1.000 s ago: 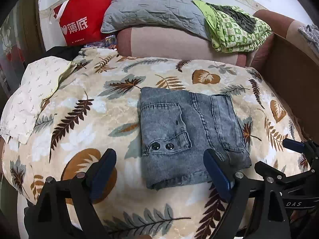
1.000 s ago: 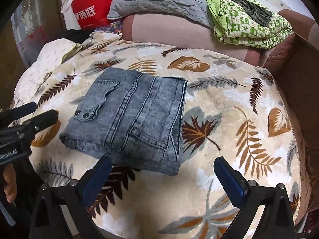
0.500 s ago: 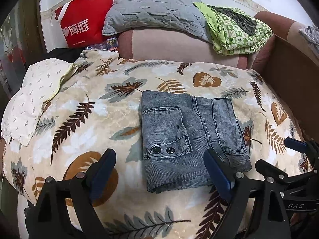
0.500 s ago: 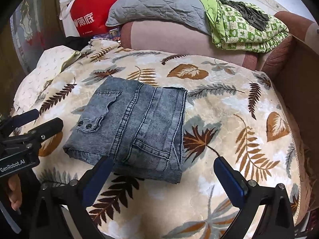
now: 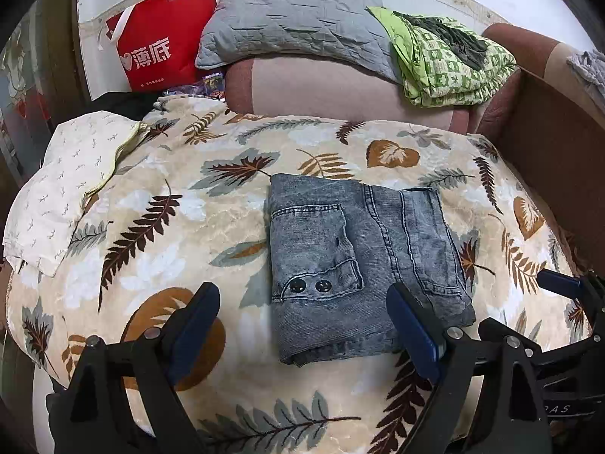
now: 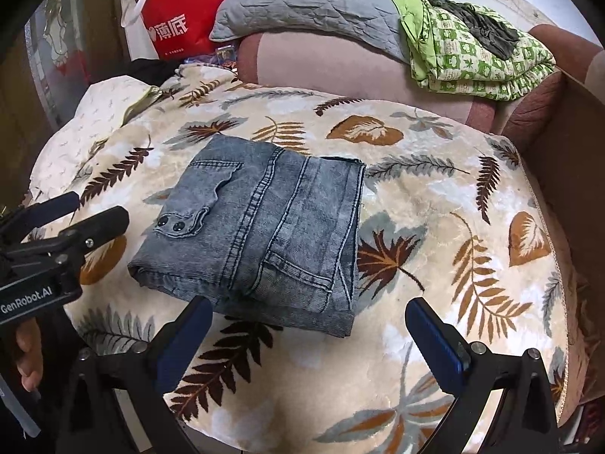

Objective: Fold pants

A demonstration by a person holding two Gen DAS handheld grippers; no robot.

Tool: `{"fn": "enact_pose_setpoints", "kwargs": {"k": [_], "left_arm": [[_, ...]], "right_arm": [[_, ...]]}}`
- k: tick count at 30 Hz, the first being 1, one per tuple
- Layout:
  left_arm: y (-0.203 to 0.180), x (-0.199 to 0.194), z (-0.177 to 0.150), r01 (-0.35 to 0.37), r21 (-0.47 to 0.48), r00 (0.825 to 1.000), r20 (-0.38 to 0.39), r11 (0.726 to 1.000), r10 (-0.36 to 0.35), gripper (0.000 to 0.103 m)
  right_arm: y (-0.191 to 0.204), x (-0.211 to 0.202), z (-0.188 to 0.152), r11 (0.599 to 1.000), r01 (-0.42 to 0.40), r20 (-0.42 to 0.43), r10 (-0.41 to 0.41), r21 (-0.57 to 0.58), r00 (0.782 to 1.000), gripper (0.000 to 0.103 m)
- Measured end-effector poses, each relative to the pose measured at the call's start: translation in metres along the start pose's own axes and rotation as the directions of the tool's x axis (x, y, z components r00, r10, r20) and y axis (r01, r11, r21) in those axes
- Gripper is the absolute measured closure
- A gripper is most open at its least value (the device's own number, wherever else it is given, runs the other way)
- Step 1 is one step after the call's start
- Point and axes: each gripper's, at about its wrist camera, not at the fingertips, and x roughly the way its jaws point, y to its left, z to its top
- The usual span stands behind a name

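Note:
The grey denim pants (image 5: 359,265) lie folded into a compact rectangle on the leaf-patterned blanket (image 5: 170,227); they also show in the right wrist view (image 6: 261,234). A pocket flap with two black snaps (image 5: 307,285) faces up. My left gripper (image 5: 302,325) is open and empty, hovering just in front of the bundle's near edge. My right gripper (image 6: 308,335) is open and empty, in front of the bundle's near right corner. The left gripper also shows in the right wrist view (image 6: 72,212) at the left edge, and the right gripper's fingers (image 5: 559,283) at the left wrist view's right edge.
A white patterned pillow (image 5: 64,185) lies at the blanket's left. Behind are a sofa back (image 5: 340,87), a grey pillow (image 5: 295,26), a green folded quilt (image 5: 450,60) and a red bag (image 5: 162,53). A brown wooden side (image 5: 548,159) bounds the right.
Both grippers have drawn back a little toward me and risen slightly, so the folded pants sit farther away in both views. The pants have not moved.

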Motion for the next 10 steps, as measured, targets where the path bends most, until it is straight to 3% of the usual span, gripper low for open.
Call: {"fn": "enact_pose_setpoints", "kwargs": {"k": [10], "left_arm": [[-0.0036,0.0024,0.0055,0.045,-0.002,0.999,0.019,0.999,-0.045,0.007]], "right_arm": [[-0.0007,0.0041,0.0009,1.000,-0.007,-0.008,0.007,0.009,1.000,0.000]]}}
